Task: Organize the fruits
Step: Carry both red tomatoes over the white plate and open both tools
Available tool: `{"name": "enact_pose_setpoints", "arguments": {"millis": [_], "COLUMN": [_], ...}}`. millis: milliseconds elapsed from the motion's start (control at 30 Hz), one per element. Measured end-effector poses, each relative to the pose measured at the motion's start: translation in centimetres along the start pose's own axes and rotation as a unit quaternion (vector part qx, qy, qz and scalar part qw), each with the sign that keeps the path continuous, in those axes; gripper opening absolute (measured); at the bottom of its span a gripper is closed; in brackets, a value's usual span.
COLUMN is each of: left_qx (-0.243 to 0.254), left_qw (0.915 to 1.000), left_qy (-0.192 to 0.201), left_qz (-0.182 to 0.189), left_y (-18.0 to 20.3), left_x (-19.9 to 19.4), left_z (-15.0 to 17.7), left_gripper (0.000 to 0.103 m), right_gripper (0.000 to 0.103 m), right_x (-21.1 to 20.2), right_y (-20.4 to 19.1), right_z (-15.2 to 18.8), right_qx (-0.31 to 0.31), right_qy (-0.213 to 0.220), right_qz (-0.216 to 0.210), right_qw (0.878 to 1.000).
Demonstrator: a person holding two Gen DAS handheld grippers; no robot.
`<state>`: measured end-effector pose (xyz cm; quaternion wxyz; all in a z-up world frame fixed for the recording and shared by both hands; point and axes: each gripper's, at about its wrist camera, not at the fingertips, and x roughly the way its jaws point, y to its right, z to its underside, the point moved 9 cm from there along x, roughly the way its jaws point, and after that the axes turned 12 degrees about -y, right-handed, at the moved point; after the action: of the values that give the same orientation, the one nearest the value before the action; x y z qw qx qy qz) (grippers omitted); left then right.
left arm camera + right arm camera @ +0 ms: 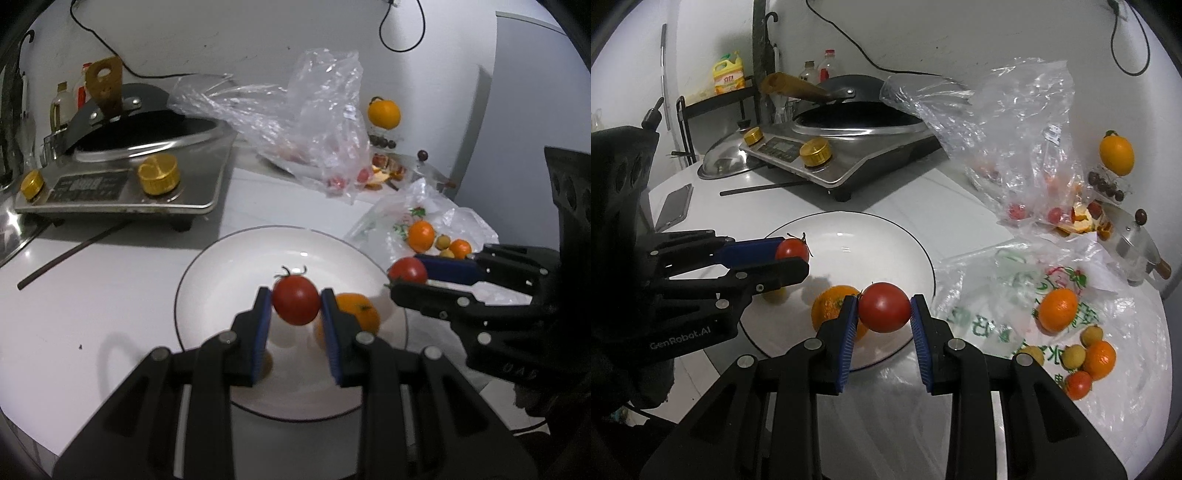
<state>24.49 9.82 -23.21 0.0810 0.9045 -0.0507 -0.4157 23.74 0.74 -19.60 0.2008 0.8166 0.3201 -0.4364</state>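
Note:
My left gripper [295, 293] is shut on a red tomato [296, 308] with a green stem, above the white plate [258, 254]. An orange [364, 314] lies on the plate just right of it. In the right wrist view, my right gripper [884, 300] is shut on a second red tomato [884, 312] over the plate's near right rim [923, 258], with the orange [829, 304] behind its left finger. Each gripper shows in the other's view: the right gripper [404, 272] at the plate's right edge, the left gripper [798, 254] over its left side.
Right of the plate, a printed plastic bag [979, 325] carries oranges [1057, 309], small pale fruits [1073, 356] and a tomato [1078, 384]. Behind stand an induction cooker with a wok [849, 147], a crumpled clear bag [1008, 122], a phone [674, 206] and a chopstick [768, 188].

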Motion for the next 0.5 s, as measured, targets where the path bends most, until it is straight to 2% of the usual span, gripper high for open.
{"name": "enact_pose_setpoints", "arguments": {"millis": [500], "left_qx": [-0.008], "left_qw": [0.9997], "left_qy": [-0.021], "left_qz": [0.001], "left_y": [-1.4], "left_x": [2.2], "left_z": [-0.6], "left_gripper": [0.028], "right_gripper": [0.031], "right_x": [2.8], "right_y": [0.9], "right_z": [-1.2], "right_qx": [0.008], "right_qy": [-0.016], "right_qz": [-0.009], "right_qw": [1.0]}}
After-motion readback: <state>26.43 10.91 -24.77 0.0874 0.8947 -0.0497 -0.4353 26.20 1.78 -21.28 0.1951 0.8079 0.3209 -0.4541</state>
